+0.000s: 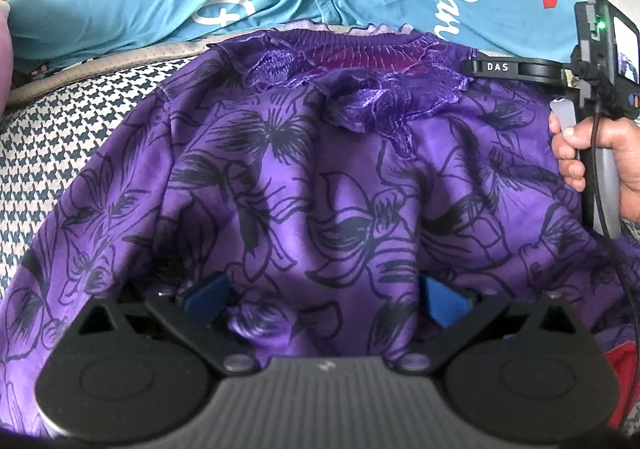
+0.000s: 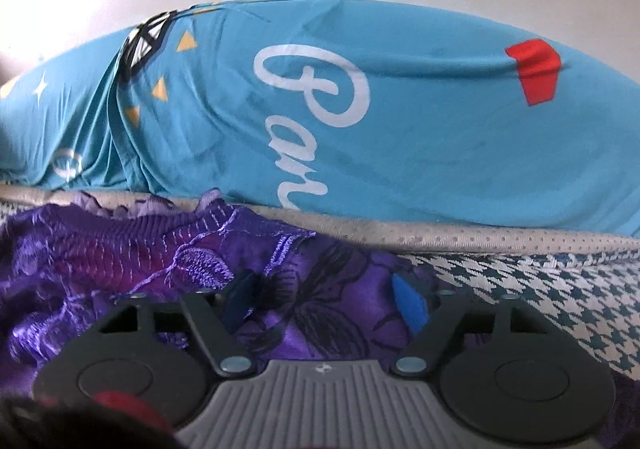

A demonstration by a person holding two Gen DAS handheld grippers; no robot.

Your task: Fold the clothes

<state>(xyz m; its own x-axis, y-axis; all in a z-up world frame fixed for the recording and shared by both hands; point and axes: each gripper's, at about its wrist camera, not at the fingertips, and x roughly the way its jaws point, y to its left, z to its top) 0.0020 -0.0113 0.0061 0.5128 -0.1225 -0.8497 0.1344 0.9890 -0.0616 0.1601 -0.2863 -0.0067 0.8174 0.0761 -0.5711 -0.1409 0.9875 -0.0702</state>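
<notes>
A teal printed sheet [image 2: 420, 137] is seen beyond both tools. Nearer, a purple satin garment with black flower outlines [image 1: 320, 185] is spread over houndstooth bedding [image 1: 60, 121]. The left tool [image 1: 320, 297] and right tool [image 2: 326, 299] are spread over its fabric.

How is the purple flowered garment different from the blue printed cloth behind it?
The purple garment carries black flower outlines and a smocked, lace-trimmed neckline; the blue cloth carries white script, yellow triangles and a red patch. The purple garment lies flat on the houndstooth cover; the blue cloth is draped over something raised behind it. Both are wrinkled fabric.
</notes>
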